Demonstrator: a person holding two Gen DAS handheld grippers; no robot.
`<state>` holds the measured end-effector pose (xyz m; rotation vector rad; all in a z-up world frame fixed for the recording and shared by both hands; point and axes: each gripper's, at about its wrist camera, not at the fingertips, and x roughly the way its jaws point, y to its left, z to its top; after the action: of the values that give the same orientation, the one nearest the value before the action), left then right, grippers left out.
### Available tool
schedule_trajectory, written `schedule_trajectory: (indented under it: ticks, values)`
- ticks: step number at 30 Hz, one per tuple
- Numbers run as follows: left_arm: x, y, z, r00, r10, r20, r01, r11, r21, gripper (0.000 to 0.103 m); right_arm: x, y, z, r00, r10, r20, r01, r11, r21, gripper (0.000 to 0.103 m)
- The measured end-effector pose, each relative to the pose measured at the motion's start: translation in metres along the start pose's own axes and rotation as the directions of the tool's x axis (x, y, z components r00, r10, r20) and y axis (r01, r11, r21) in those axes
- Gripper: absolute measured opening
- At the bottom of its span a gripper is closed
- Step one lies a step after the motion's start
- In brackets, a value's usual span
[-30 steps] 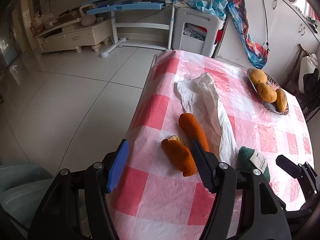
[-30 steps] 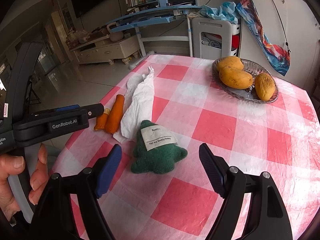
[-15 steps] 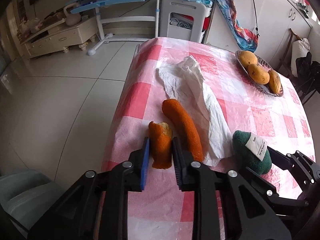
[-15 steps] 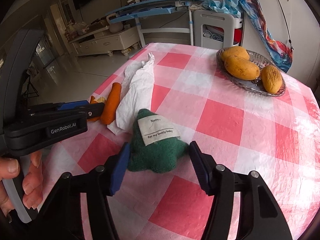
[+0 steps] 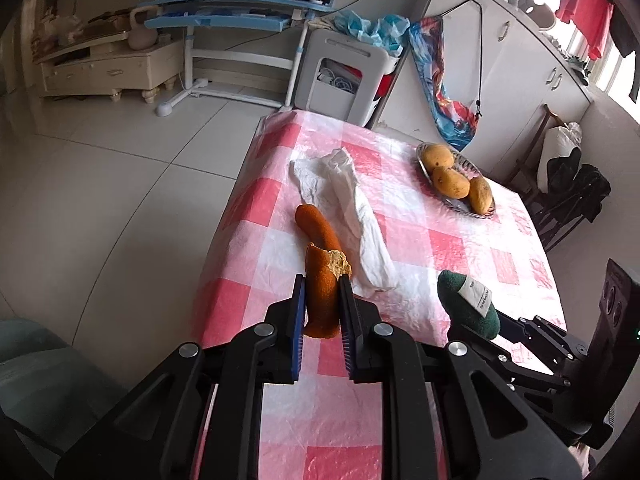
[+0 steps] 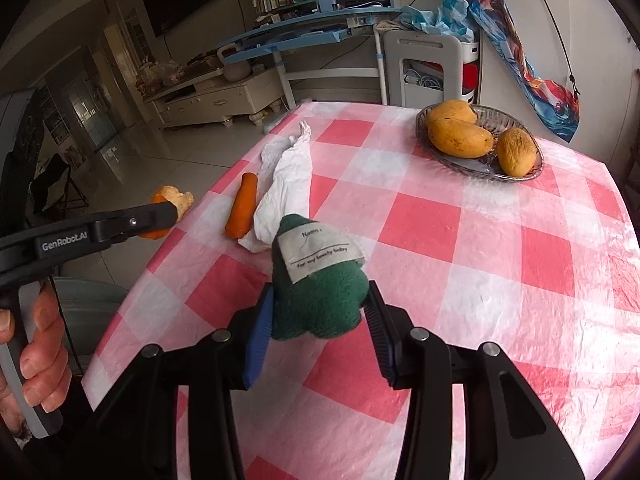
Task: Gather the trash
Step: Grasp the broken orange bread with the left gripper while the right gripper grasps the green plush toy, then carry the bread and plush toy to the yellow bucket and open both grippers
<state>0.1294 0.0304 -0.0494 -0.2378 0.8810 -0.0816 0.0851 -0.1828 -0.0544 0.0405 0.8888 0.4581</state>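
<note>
While grippers hold scraps, whole carrot (image 5: pixel 318 227), tissue (image 5: pixel 344 200), mango dish (image 5: pixel 486 211) nearby

Both tongs are black angular frames with silver screws. The left tongs (image 5: pixel 322 312) have blue pads and white "GenRobot.AI" lettering; the right tongs (image 6: pixel 318 320) show one blue pad.

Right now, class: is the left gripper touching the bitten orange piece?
Touching. In the left wrist view the left gripper has both pads pressed against the bitten orange piece, its jaws closing on it.

Soft daylight; sharp; fisheye-bent, vignetted edges
</note>
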Motion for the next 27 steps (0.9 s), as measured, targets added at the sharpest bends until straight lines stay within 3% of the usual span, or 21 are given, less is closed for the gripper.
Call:
schedule_trajectory:
  ticks: [10, 27]
  values:
    - [-0.038, -0.024, -0.034, 0.998, -0.022, 0.058, 0.017, 0.997, 0.080, 0.016, -0.026, -0.001, -0.014, 0.999, 0.021, 0.027, -0.023, 0.999, 0.044, 0.044]
    - [-0.086, -0.038, -0.119, 0.998, -0.034, 0.047, 0.028, 0.992, 0.127, 0.016, -0.088, 0.019, -0.077, 0.997, 0.020, 0.069, -0.023, 0.999, 0.037, 0.044]
